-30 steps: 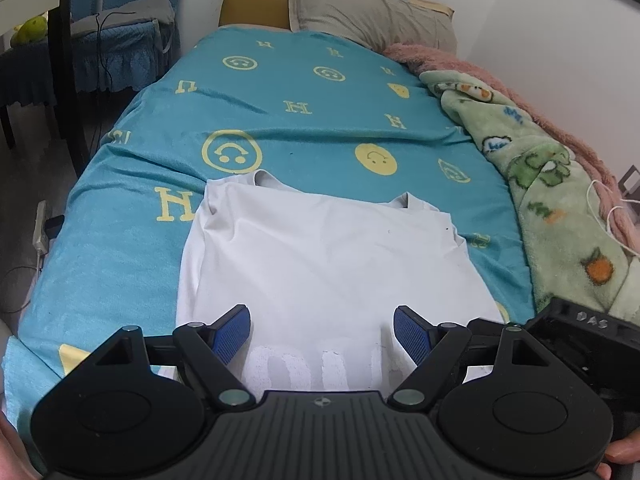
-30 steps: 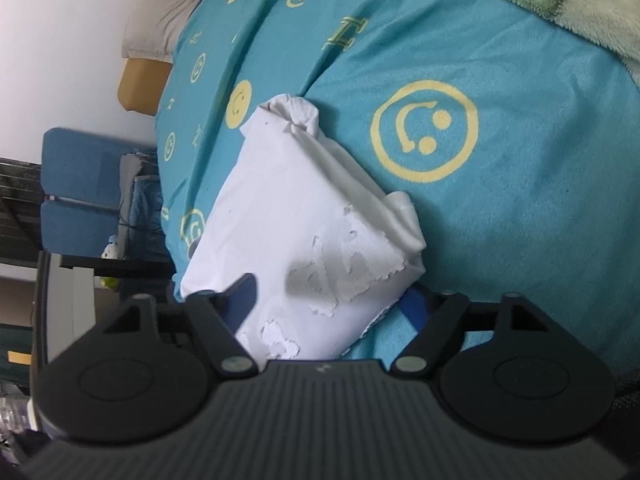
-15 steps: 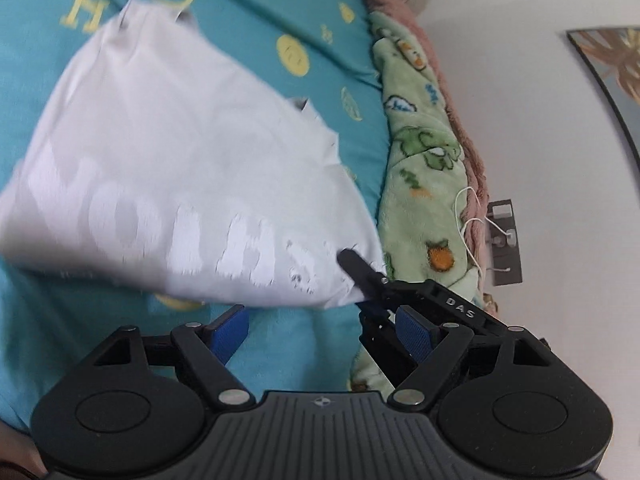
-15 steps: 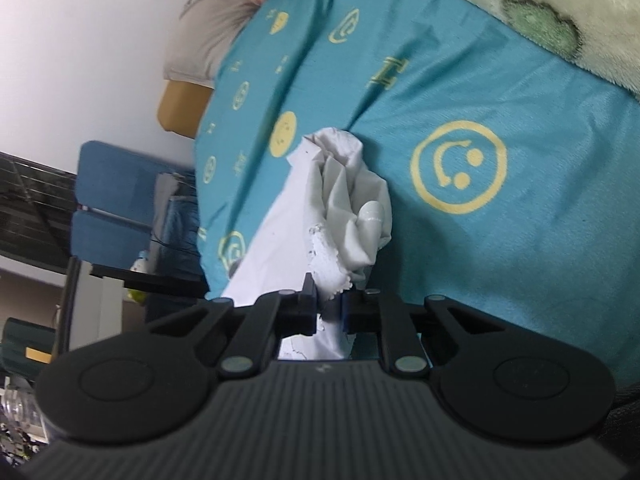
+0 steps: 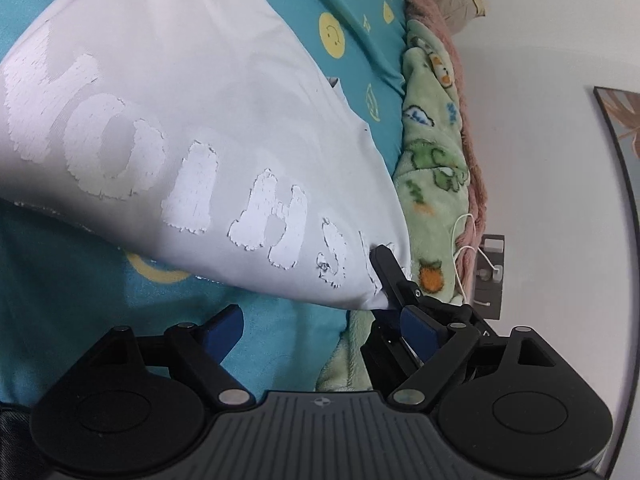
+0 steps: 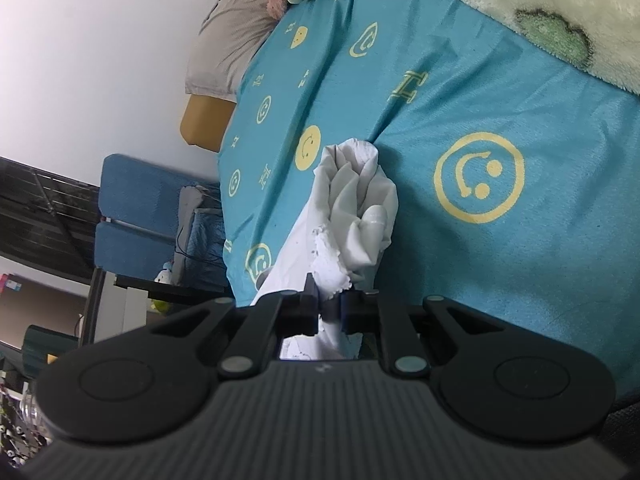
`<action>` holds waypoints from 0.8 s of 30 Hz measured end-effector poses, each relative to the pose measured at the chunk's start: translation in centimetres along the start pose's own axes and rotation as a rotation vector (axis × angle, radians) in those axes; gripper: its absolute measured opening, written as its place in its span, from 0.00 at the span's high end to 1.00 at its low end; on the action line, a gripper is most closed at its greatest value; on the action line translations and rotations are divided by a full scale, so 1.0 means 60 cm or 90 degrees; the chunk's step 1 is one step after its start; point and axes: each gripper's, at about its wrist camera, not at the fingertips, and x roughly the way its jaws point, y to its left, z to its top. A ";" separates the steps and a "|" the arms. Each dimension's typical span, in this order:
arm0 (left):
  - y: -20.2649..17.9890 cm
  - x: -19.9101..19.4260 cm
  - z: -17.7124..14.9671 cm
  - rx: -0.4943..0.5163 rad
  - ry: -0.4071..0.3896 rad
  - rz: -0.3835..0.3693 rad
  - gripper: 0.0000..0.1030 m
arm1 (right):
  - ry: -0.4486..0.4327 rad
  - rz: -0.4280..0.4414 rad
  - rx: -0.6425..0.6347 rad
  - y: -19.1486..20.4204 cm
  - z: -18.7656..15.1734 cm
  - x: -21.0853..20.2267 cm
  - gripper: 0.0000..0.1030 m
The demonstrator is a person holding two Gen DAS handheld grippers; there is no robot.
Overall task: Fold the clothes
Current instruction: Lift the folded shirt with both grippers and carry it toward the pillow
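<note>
On the teal bed (image 6: 500,92) the shirt (image 5: 192,128) hangs stretched — right claw (image 6: 329,307) clamped on its corner, left claw (image 5: 320,322) opening, empty, the free hem just ahead of it.

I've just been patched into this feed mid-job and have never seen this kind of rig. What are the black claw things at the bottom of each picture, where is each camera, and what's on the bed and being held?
There is no robot arm here: a person carries a two-finger gripper in each hand, and each has a wide-angle camera looking along its fingers. One picture comes from the left gripper, the other from the right gripper.

A white T-shirt with worn lettering lies partly lifted over a teal bedsheet printed with yellow smileys. A green fleece blanket runs along the wall side, with a pillow at the head.

The right gripper is shut on a bunched corner of the shirt. The left gripper's jaws are opening, with nothing between them.
</note>
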 end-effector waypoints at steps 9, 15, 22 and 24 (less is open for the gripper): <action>0.091 -0.032 0.018 -0.187 -0.097 -0.002 0.17 | -0.016 0.011 0.015 -0.003 0.000 -0.009 0.88; 0.124 -0.081 0.016 -0.264 -0.201 -0.035 0.35 | -0.023 0.009 0.051 -0.018 0.005 -0.013 0.88; 0.096 -0.099 0.014 -0.195 -0.261 -0.012 0.76 | 0.025 0.001 0.111 -0.039 0.009 0.001 0.86; 0.087 -0.105 0.016 -0.180 -0.272 -0.012 0.80 | 0.058 -0.005 0.123 -0.040 0.008 0.009 0.83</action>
